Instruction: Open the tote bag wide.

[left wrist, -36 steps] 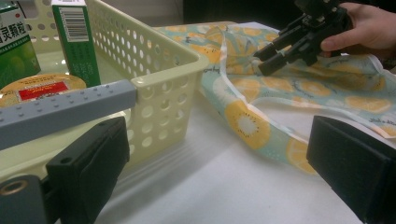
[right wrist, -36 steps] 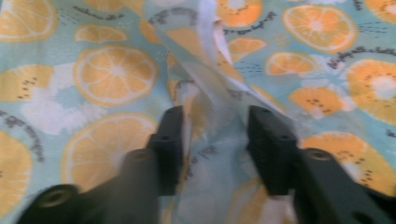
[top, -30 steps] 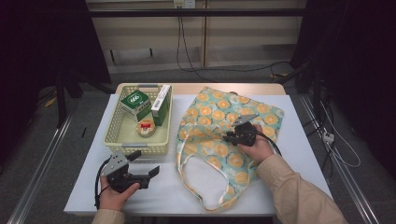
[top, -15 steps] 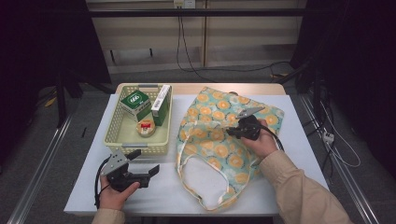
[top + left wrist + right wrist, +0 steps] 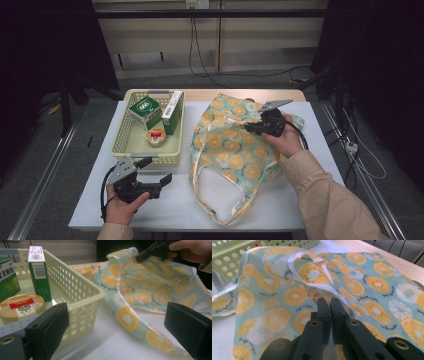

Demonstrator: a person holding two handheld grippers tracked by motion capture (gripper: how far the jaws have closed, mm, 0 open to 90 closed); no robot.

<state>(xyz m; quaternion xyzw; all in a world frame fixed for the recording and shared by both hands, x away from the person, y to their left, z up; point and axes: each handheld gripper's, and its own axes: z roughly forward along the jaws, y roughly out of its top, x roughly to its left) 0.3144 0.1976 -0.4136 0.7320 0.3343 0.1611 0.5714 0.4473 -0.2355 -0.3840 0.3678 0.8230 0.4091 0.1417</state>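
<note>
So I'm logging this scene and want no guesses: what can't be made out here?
- Tote bag inside: high view, its cloth lies flat over it.
- Green box print: left gripper view, cut off by the left edge.
- Round tin label: high view, too small.
- Right claw tips: right gripper view, bag cloth covers them.

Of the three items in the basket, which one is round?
The flat tin with the red label; the other two are green boxes.

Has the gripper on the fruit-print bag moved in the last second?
Yes. The right gripper, pinching the bag, has moved toward the table's far edge and slightly right, lifting a fold; the basket stayed put.
</note>
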